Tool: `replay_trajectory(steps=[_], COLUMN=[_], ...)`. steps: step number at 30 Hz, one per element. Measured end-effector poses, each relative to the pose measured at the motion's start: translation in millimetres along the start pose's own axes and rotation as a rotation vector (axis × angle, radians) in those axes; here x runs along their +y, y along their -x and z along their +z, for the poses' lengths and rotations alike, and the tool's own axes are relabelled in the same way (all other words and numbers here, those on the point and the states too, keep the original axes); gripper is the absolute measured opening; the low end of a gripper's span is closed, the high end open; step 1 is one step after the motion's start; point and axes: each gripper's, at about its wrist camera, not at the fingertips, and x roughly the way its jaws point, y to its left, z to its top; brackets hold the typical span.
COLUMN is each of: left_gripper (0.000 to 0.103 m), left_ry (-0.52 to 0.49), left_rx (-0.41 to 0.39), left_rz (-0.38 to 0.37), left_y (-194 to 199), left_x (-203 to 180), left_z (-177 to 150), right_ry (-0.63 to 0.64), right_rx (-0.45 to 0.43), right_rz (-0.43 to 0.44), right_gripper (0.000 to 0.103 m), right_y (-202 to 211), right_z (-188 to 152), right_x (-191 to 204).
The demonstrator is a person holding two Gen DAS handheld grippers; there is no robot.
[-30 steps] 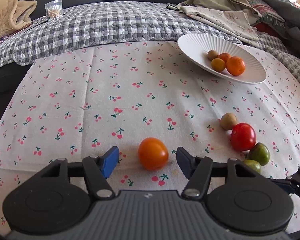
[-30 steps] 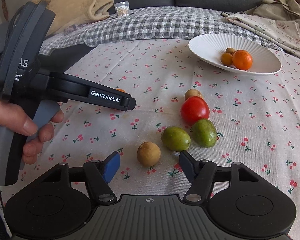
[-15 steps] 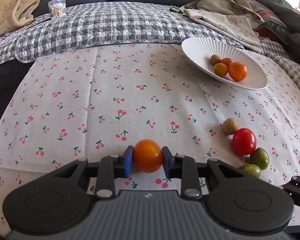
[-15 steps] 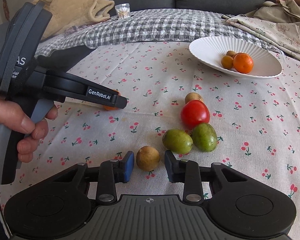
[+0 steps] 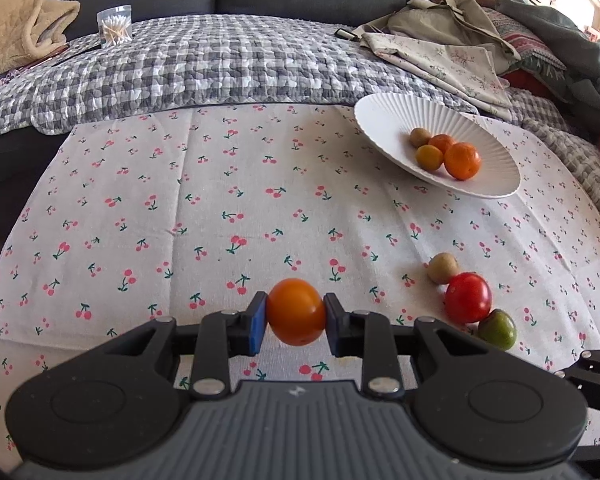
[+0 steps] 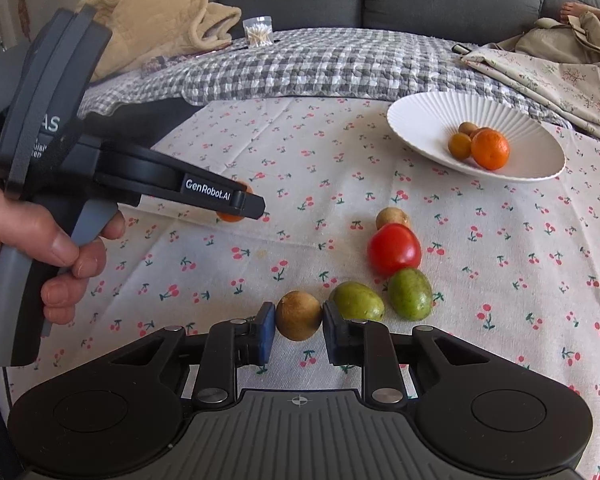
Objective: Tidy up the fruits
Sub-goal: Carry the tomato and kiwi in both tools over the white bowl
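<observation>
My left gripper [image 5: 296,322] is clamped tight on a round orange tomato [image 5: 296,311], pads pressing both its sides, just above the white cherry-print tablecloth [image 5: 220,184]. My right gripper [image 6: 299,330] is closed the same way on a small round brown fruit [image 6: 299,315], which sits just beside two green oval fruits [image 6: 358,301] and a red tomato [image 6: 394,249]; another brown fruit [image 6: 392,218] lies behind that. The white ribbed plate [image 6: 424,120] at the cloth's far right holds four small fruits. In the right wrist view my left hand [image 6: 28,252] grips the other tool, whose arm reads "GenRobot.AI" [image 6: 207,191]; the body shows only "AS".
</observation>
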Motion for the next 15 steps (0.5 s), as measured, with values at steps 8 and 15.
replay_trajectory(steps=[8, 15], left_gripper=[0.028, 0.028], left_ry=[0.017, 0.006], left_rx=[-0.051, -0.051], left_rz=[-0.024, -0.018], left_y=[16, 12], left_x=[-4, -12], left_z=[13, 18], right_ry=[-0.071, -0.097], right_rx=[-0.079, -0.120], right_rz=[-0.005, -0.028], right_gripper=[0.023, 0.023], right_y=[29, 44], right_z=[24, 40], right_x=[-29, -52])
